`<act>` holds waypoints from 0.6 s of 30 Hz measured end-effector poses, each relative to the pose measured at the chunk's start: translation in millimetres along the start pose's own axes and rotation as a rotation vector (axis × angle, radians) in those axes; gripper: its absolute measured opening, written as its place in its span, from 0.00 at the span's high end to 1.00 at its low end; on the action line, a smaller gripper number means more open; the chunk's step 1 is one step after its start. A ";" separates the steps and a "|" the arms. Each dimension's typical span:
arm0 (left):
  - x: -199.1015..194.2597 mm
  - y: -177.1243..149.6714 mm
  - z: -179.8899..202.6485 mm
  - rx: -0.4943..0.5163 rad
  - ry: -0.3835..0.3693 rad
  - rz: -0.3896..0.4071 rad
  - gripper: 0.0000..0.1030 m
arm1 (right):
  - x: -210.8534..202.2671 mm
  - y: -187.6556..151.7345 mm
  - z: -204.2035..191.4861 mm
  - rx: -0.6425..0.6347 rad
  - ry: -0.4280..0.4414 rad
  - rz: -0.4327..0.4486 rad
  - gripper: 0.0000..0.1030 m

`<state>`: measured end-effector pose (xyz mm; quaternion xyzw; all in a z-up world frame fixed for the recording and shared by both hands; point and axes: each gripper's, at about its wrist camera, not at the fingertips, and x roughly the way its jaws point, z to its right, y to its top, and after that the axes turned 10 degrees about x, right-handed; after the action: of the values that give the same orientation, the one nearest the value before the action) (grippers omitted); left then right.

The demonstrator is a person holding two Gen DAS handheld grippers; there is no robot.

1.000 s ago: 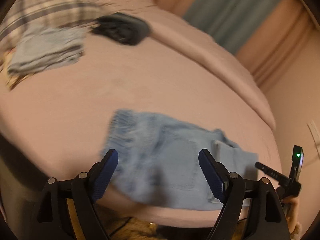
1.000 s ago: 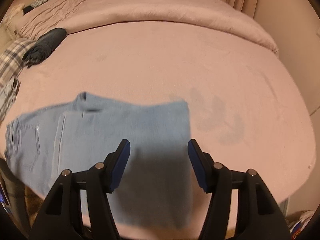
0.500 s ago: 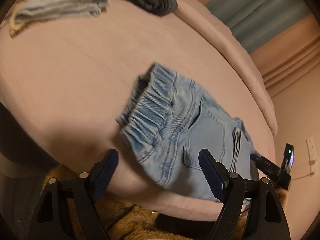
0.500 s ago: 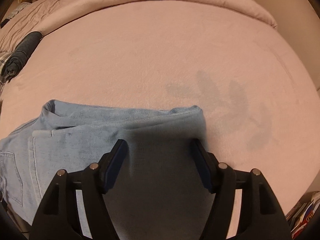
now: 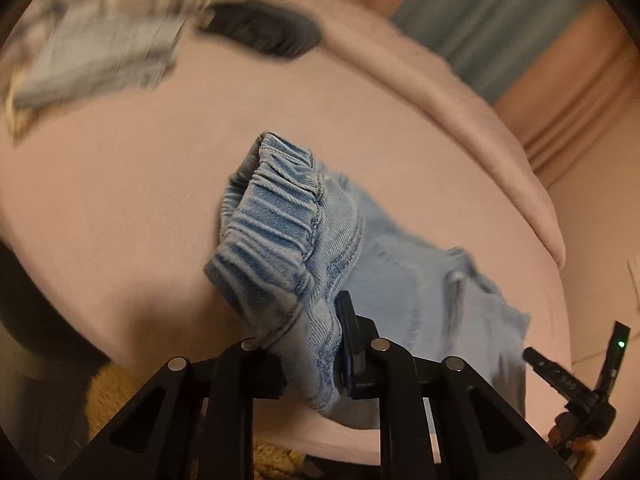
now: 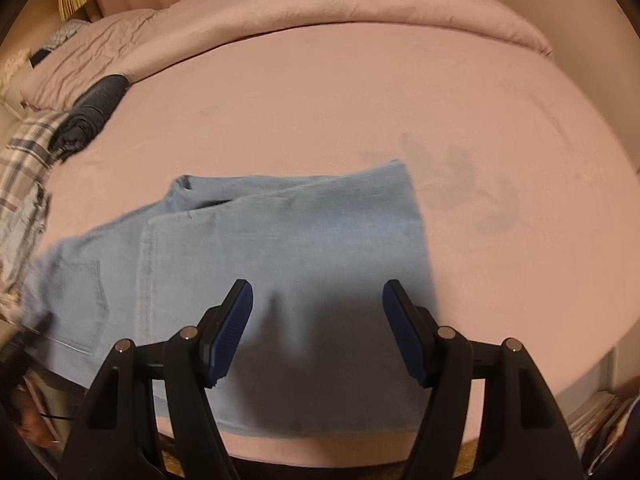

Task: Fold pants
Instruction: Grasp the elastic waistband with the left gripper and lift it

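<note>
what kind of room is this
Most likely a bedroom: the light blue denim pants lie on a wide bed under a pink sheet, with a rolled pink duvet along its far edge and curtains behind.

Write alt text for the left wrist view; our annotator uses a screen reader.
The left gripper is closing its fingers on the gathered waistband of light blue denim pants lying on a pink bed. Blurred clothes lie beyond.

left tongs [image 5: 316, 344] | right tongs [image 6: 316, 332] | black frames | blue ribbed pads | silver rivets
</note>
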<state>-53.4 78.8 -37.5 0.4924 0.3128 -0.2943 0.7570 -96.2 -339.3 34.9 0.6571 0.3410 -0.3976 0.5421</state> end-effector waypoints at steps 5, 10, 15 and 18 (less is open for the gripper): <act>-36.6 15.5 59.2 0.176 -0.029 0.101 0.84 | -10.8 1.5 19.3 0.002 -0.048 0.050 0.34; -44.7 18.3 126.4 0.362 -0.133 0.125 0.85 | -20.5 3.0 40.3 0.049 -0.040 0.079 0.34; -22.7 2.0 193.7 0.536 -0.238 0.076 0.85 | -28.5 2.3 65.1 0.121 -0.003 0.099 0.34; 4.8 -14.9 225.8 0.611 -0.281 0.009 0.85 | -32.0 -3.0 74.7 0.156 -0.005 0.109 0.34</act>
<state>-20.2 -136.8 22.6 0.6527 0.1004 -0.4362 0.6113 -124.7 -412.8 55.0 0.7138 0.2716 -0.3946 0.5109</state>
